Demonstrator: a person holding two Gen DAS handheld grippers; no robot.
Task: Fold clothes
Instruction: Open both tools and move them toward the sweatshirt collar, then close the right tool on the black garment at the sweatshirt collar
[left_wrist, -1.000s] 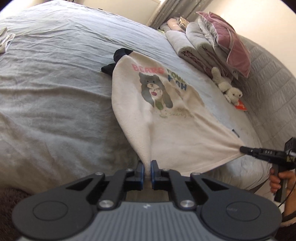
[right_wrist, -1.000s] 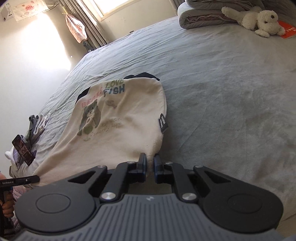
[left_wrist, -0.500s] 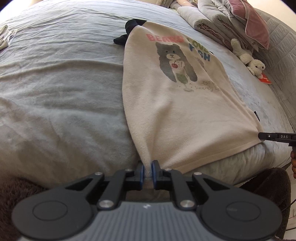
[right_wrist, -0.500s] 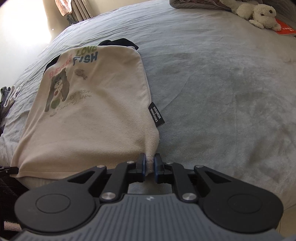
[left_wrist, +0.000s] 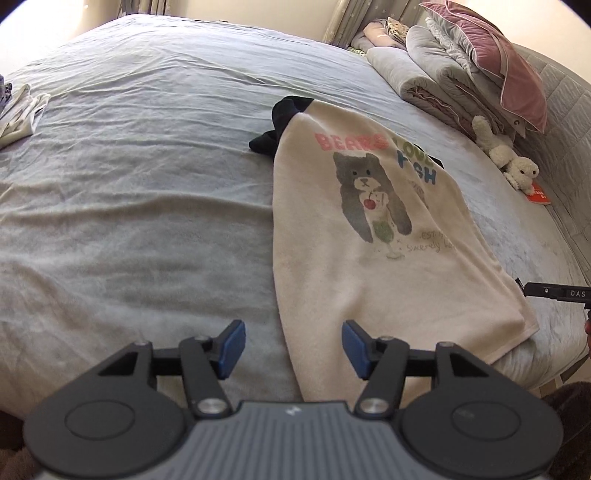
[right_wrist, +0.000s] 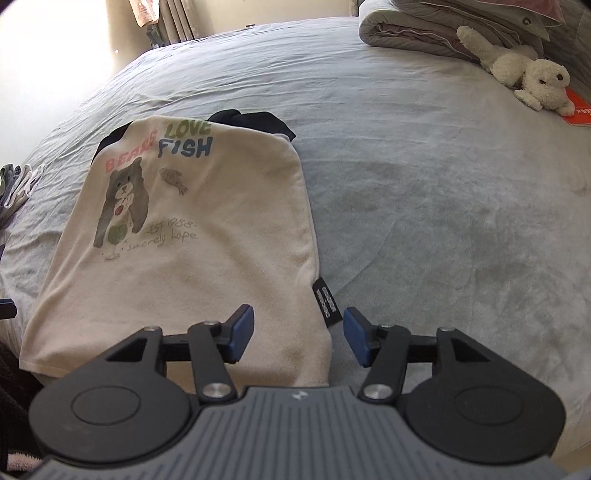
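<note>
A cream T-shirt (left_wrist: 369, 258) with a grey bear print and black sleeves lies flat on the grey bed (left_wrist: 147, 184), hem toward me. My left gripper (left_wrist: 293, 349) stands open over the shirt's near left hem corner, holding nothing. In the right wrist view the same T-shirt (right_wrist: 192, 251) spreads out flat, its black side label (right_wrist: 327, 303) at the right edge. The right gripper (right_wrist: 298, 339) is open above the near right hem corner, fingers apart and empty. The tip of the right gripper (left_wrist: 554, 293) shows at the far right of the left wrist view.
Folded quilts and a pink pillow (left_wrist: 480, 74) are stacked at the head of the bed. A white plush toy (right_wrist: 524, 74) and an orange book (right_wrist: 580, 110) lie nearby. A small pile of clothes (left_wrist: 18, 110) sits at the far left of the bed.
Both grippers were shut on the shirt's hem corners, pulling it taut. They have now opened and let go, and the shirt lies flat on the bed.
</note>
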